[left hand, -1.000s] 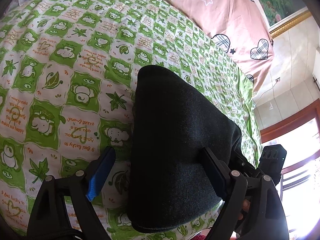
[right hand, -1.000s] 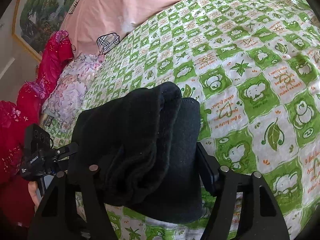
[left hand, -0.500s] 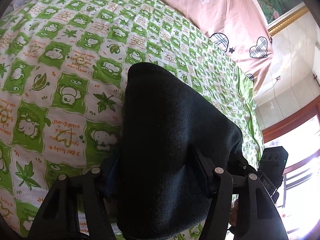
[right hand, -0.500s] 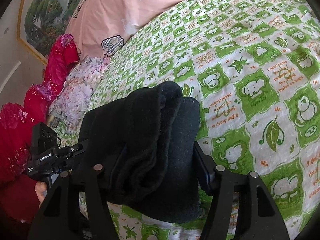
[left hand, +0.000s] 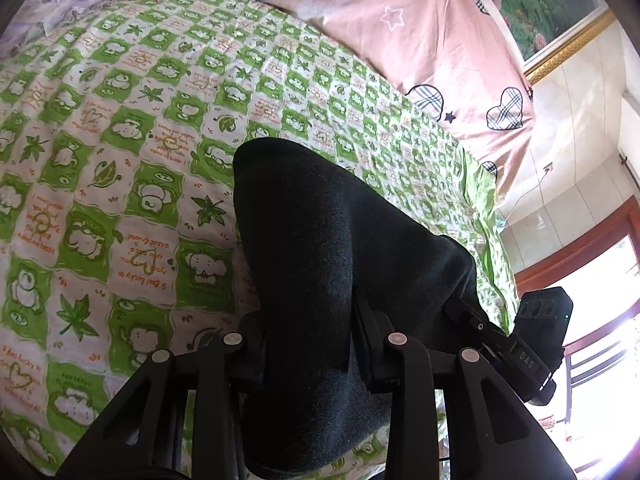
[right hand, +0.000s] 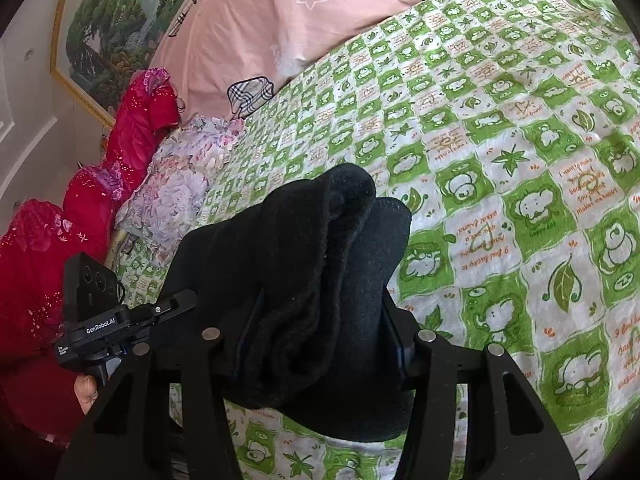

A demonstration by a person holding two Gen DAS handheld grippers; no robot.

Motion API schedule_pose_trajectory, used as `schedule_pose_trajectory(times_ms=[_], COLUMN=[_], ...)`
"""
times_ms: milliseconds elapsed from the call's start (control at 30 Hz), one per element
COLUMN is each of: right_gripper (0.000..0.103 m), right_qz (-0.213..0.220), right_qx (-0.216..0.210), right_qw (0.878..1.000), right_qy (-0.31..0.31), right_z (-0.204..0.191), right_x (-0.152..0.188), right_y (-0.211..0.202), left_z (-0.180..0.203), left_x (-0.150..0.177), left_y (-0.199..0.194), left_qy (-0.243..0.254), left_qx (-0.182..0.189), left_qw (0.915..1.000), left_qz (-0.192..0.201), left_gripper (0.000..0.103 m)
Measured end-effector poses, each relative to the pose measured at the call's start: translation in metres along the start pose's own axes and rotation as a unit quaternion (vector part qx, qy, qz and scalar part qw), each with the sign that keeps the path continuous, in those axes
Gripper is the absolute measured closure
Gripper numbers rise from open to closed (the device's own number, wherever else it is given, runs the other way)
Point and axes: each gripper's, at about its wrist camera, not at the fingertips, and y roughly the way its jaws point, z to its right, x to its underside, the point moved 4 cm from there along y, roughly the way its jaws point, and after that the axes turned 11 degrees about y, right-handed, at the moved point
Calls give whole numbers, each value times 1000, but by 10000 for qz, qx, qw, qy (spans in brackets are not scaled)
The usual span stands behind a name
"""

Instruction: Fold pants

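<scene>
Now both tools, left tool (left hand: 308, 344) and right tool (right hand: 320, 332), clamp the pants (left hand: 320, 240).

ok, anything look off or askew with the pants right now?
Somewhat. In the right gripper, the black pants are a bunched, uneven roll with layers misaligned. In the left gripper the fabric looks smooth. Nothing torn; the checked bedsheet lies flat.
</scene>
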Motion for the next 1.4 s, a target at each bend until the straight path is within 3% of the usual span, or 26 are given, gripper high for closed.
schedule_pose_trajectory(times_ms=[400, 667, 1067, 1400], right_gripper=[50, 50, 50, 49], right_qz=[-260, -422, -727, -1004], right_qx=[-392, -507, -412, -148], right_qw=[9980, 9963, 9940, 9919], right_qy=[-434, -549, -700, -771], right_z=[-59, -84, -102, -94], right_x=[-12, -25, -45, -39], right_y=[39, 74, 129, 161], left_z=[-28, -53, -90, -121], left_x=[-23, -47, -76, -64], left_y=[-58, -75, -68, -47], left_qy=[-28, 0, -69, -390], left_qx=[-524, -876, -1237, -1288], left_qw=[9974, 9942, 9900, 9899], left_qz=[504, 629, 668, 453], left_gripper=[70, 70, 70, 68])
